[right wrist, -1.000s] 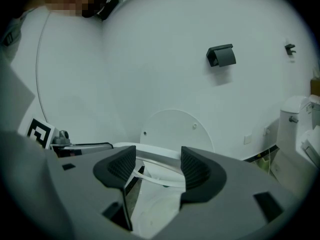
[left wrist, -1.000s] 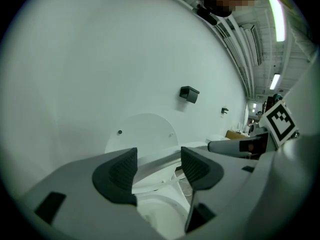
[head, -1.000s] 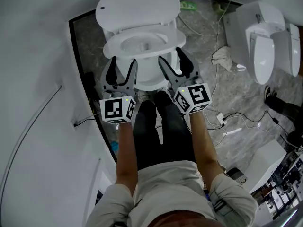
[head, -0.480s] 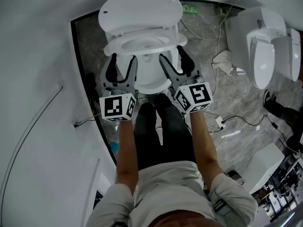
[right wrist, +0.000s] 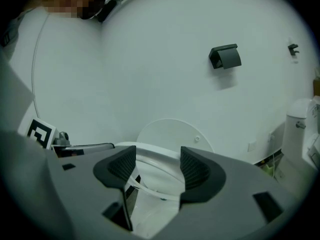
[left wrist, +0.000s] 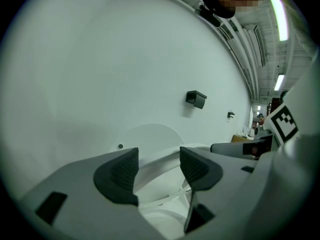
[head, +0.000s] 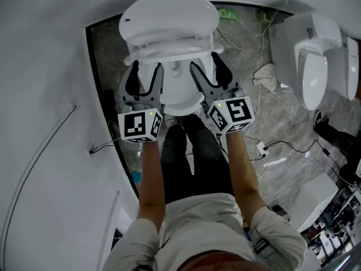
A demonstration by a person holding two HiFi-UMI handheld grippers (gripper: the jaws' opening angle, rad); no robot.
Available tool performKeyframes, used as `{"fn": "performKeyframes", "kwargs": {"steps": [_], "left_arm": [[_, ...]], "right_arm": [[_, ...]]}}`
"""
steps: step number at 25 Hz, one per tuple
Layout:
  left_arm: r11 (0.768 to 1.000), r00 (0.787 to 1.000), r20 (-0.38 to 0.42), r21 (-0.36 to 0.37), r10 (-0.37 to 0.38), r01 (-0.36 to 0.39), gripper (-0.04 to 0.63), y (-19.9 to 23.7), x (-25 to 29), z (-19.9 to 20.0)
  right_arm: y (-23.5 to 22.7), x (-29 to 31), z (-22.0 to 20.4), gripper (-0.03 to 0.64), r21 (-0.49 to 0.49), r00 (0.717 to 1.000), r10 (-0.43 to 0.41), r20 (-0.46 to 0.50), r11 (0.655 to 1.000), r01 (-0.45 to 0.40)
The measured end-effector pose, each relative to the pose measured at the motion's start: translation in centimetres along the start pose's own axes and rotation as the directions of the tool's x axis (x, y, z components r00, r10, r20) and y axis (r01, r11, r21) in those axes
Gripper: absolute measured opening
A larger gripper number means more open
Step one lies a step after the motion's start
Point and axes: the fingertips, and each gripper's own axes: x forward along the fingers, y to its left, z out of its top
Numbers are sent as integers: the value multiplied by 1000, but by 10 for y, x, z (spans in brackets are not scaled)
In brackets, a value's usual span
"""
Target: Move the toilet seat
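Note:
A white toilet stands at the top middle of the head view, its lid (head: 169,13) tipped up against the wall. The seat ring (head: 169,51) is lifted off the bowl (head: 180,92) and hangs tilted just under the lid. My left gripper (head: 145,71) is at the bowl's left side and my right gripper (head: 206,65) at its right, both pointing at the seat. Both are open. The seat's rim (left wrist: 150,173) crosses the gap of the left gripper (left wrist: 159,166) and the seat's rim (right wrist: 150,154) that of the right gripper (right wrist: 158,166); no pad presses on it.
A curved white wall runs down the left. A second toilet (head: 313,55) stands at the right, with a rag (head: 265,72) and cables (head: 271,145) on the marble floor between. The person's legs (head: 186,151) stand right in front of the bowl. A black holder (right wrist: 225,57) hangs on the wall.
The seat ring has swung up from flat on the bowl to close under the lid. Both grippers have risen slightly toward it.

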Motion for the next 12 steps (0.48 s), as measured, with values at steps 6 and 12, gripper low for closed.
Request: {"fn": "performKeyframes", "kwargs": {"steps": [6, 12], "left_arm": [[1000, 1000, 9, 1, 2, -2, 275, 4, 13, 8], [1000, 1000, 26, -4, 7, -6, 275, 10, 19, 14]], "right_arm": [[-5, 10, 8, 296, -6, 1000, -1, 5, 1000, 1], [-4, 19, 14, 296, -19, 1000, 0, 16, 1000, 0]]}}
